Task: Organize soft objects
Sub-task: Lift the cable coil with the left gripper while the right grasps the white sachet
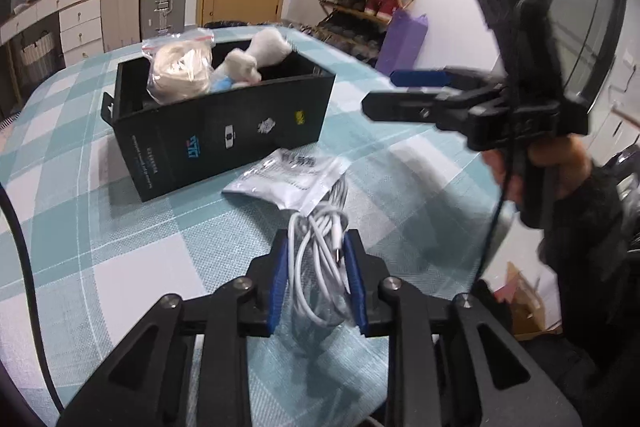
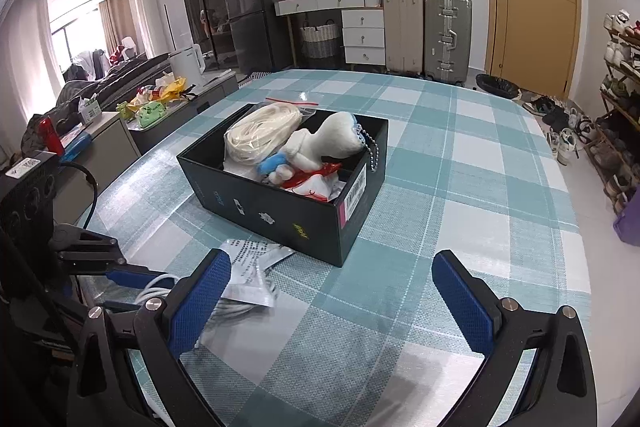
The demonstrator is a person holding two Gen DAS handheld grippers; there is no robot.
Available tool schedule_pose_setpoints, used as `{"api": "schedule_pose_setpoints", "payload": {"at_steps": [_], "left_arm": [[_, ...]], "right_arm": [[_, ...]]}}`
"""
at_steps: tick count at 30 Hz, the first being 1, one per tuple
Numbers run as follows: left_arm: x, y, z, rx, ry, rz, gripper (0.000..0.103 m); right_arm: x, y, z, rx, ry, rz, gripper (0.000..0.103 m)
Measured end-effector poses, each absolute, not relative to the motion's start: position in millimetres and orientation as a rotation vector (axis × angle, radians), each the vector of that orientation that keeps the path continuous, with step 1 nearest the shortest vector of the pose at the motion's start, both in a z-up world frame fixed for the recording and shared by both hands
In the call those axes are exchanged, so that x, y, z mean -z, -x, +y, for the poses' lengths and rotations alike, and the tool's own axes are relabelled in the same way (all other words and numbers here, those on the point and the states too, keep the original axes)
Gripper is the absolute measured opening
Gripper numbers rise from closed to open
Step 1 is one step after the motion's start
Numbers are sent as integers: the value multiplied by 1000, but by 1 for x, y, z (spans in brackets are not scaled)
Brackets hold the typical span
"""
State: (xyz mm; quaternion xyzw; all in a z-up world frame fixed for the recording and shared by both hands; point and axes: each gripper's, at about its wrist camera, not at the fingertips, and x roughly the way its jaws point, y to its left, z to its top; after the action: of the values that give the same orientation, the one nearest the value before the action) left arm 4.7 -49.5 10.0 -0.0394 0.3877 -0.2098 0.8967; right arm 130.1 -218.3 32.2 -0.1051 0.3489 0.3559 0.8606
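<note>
our left claw (image 1: 316, 267) pinches the bagged white cable (image 1: 316, 243) just in front of the black box (image 1: 224, 131) on the checked table (image 1: 120, 247); our right claw (image 2: 332, 291) hangs wide, holding nothing.

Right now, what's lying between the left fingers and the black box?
In the left wrist view, the cable's bag stretches from the left gripper almost to the black box.

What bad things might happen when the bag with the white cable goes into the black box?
The left gripper pinches the cable bag at one end, so the slippery plastic might slide out. The black box is already crowded with a plush toy and a bag of cord, so the cable bag could perch on top or spill over.
</note>
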Motion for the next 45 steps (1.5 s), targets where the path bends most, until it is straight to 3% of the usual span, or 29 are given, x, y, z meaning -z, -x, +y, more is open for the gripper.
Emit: {"api": "schedule_pose_setpoints", "payload": {"at_steps": [3, 9, 11, 13, 14, 25, 26, 28, 31, 45], "left_arm": [[-17, -1, -47, 456, 101, 777, 16], [-15, -2, -51, 466, 88, 793, 17], [-14, -4, -52, 475, 94, 802, 24], [-12, -5, -54, 489, 100, 809, 45], [-11, -5, -55, 488, 99, 808, 50], [12, -21, -81, 474, 63, 894, 52], [13, -21, -83, 464, 55, 891, 51], [14, -21, -84, 470, 59, 896, 33], [12, -18, -84, 480, 53, 877, 21], [-22, 17, -62, 506, 77, 776, 21]], "right_arm": [[-33, -130, -219, -746, 215, 728, 102], [-34, -131, -220, -743, 213, 725, 102], [-35, -131, -220, -742, 212, 724, 102], [-35, -132, -220, -743, 213, 724, 102], [-35, -131, -220, -742, 212, 724, 102], [-34, -132, -221, -740, 211, 729, 102], [-34, -132, -221, -740, 212, 729, 102], [-33, -132, -221, -741, 211, 729, 102], [-33, -131, -220, -743, 212, 730, 102], [-36, -131, -221, -747, 189, 718, 102]]}}
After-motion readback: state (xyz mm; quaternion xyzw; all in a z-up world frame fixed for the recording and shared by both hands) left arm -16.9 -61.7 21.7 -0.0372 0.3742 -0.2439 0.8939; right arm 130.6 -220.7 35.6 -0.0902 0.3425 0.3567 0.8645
